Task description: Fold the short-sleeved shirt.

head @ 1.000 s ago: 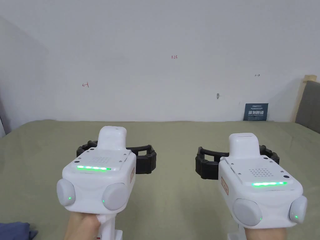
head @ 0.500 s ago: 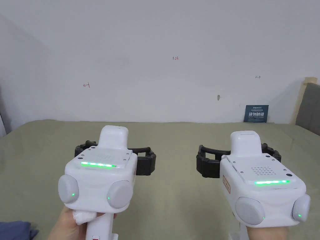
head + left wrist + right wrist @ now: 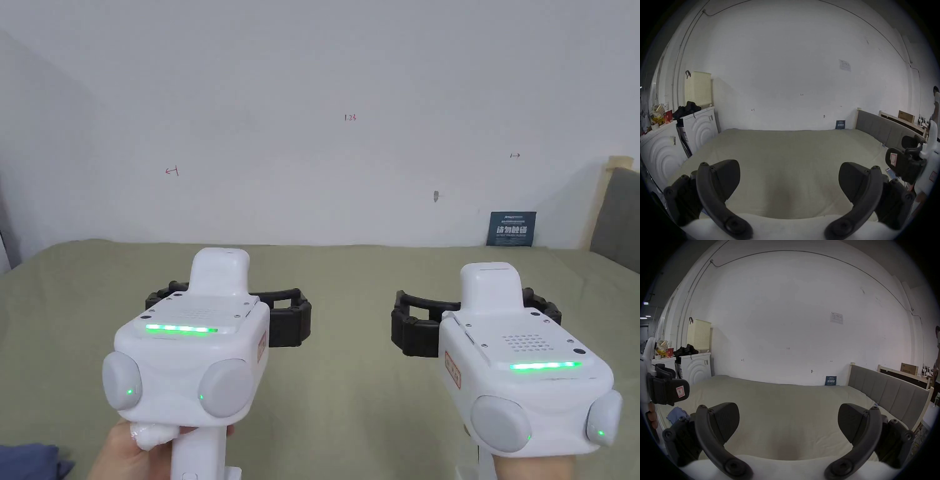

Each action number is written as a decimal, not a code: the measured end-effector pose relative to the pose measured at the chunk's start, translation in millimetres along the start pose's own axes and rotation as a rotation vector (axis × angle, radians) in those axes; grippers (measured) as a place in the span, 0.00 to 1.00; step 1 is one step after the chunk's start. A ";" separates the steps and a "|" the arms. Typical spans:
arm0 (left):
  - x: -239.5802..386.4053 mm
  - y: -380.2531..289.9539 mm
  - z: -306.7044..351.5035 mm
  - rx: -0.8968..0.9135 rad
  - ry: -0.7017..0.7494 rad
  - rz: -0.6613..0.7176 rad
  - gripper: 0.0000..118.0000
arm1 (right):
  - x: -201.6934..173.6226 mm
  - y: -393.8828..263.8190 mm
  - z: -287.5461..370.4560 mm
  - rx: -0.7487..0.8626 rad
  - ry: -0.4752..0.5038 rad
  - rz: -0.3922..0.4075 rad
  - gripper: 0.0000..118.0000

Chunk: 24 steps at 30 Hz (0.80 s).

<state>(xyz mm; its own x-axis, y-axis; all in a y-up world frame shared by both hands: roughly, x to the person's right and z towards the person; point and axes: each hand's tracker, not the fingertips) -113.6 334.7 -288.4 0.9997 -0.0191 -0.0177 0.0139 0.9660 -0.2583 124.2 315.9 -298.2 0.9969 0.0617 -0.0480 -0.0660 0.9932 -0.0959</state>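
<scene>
A big bed (image 3: 350, 387) with an olive-green sheet takes up most of the room. Behind it stands a white wall (image 3: 312, 94) with a few tiny red marks. A small dark blue sign (image 3: 512, 229) leans on the wall at the far edge of the bed. A grey padded headboard (image 3: 893, 391) in a pale wood frame runs along the right side. On the left stand two white washing machines (image 3: 703, 128). A cream basket with little holes (image 3: 698, 88) sits on the nearer one to the wall, with a black bundle (image 3: 687, 108) just beside it. A brown cardboard box (image 3: 909, 369) sits far off on the right.
</scene>
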 end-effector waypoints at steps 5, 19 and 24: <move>4.2 -5.8 -0.4 0.026 0.029 -0.045 1.00 | -3.1 -0.3 0.5 -0.001 0.004 0.002 1.00; 3.2 -4.0 1.6 0.031 0.038 -0.042 1.00 | -6.3 0.4 2.3 -0.003 0.007 0.002 1.00; 4.0 -5.3 1.3 0.030 0.031 -0.043 1.00 | -6.8 -0.6 2.4 -0.007 0.010 0.004 1.00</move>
<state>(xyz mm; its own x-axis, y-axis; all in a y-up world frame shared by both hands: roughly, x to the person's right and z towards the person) -109.7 329.9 -285.8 0.9970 -0.0682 -0.0375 0.0578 0.9713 -0.2308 117.6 315.1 -295.5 0.9962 0.0642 -0.0586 -0.0700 0.9922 -0.1029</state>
